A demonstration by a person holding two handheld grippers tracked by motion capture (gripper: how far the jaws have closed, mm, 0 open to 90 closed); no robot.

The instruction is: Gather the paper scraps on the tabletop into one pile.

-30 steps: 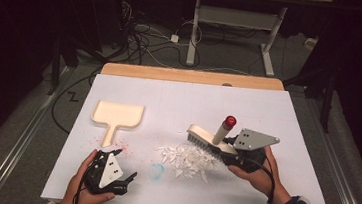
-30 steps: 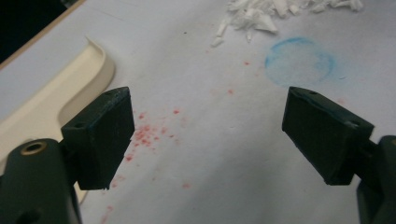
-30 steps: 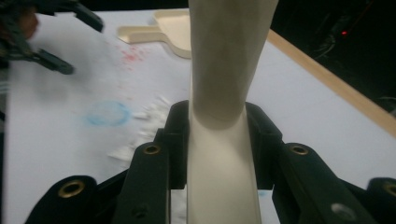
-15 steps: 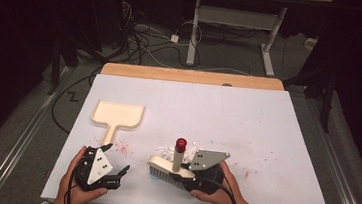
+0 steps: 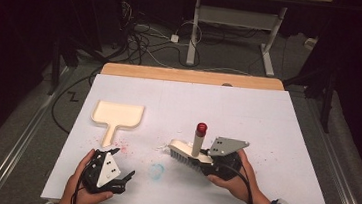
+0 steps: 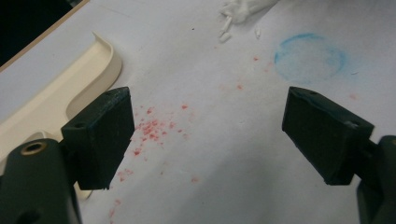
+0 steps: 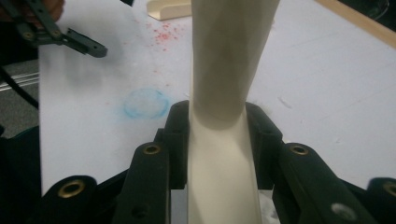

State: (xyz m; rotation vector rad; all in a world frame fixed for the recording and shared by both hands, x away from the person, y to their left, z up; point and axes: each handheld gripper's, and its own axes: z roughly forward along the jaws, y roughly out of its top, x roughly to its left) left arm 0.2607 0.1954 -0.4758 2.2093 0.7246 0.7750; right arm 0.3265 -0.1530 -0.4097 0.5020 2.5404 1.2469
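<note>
Bristles of cream plastic brush (image 5: 184, 152) (right claw (image 5: 212, 161) clamped on handle), left claw (image 5: 122, 178) wide, empty.

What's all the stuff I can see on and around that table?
Cream plastic dustpan: one, left of the white table sheet.
Cream hand brush with red-tipped handle: one, centre-right, clamped in the right gripper.
White scraps: small pile, beside the brush.
Red specks: scattered near the dustpan handle.
Blue ring mark: one, front centre.
Cables: several, on the floor behind.
Left gripper: black, jaws open.
Right gripper: black, shut on the brush.
</note>
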